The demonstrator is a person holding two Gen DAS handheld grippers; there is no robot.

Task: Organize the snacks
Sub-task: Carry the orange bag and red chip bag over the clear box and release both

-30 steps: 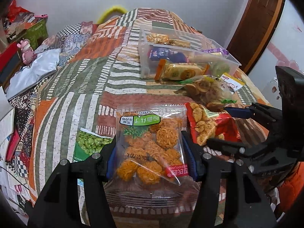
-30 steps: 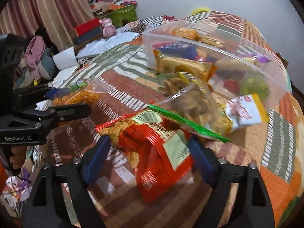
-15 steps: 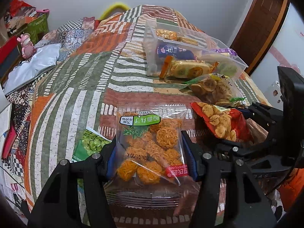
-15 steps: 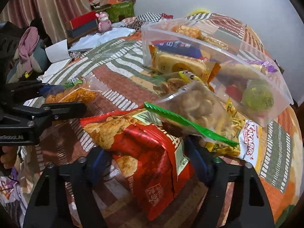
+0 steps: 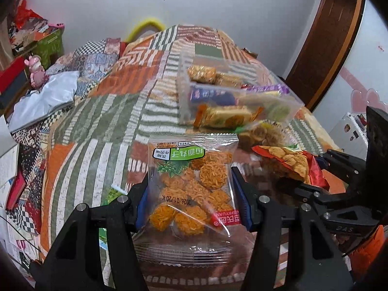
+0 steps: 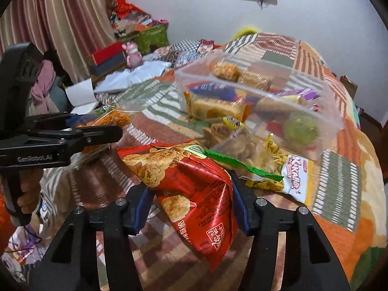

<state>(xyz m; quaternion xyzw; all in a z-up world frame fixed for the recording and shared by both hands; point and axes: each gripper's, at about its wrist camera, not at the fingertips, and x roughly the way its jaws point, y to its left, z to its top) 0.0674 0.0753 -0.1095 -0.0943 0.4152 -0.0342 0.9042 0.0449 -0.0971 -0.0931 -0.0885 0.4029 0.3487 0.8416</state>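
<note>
The left gripper (image 5: 190, 200) is clamping a clear packet of orange noodle-ball snacks (image 5: 194, 189) by its two side edges, and the packet is hanging above the patchwork quilt (image 5: 97, 111). The right gripper (image 6: 191, 203) is pinching a red foil bag of fried crackers (image 6: 189, 189) across its middle, also clear of the quilt. The clear plastic bin (image 6: 322, 111), already carrying several wrapped items, is sitting further along the bed, well apart from both loads.

Risks noted:

- Both grips are bearing on slick film only (no rigid contents between the pads). Either bag is liable to be slipping downward during transit, the red one especially, since much of its bulk is hanging below the jaws.
- The noodle balls are brittle; any tighter squeeze is risking crushed contents.
- The two grippers are working close together. Converging on one bin, they are likely to be colliding or fouling each other's bags.
- A green-sealed pouch of brown crisps (image 6: 245, 150) and a white Kurkure-style packet (image 6: 288, 177) are lying just in front of the bin. A low approach is risking snagging or dragging them.
- The bin is light and resting on soft bedding; a push against its wall is likely to be tipping or shifting it.
</note>
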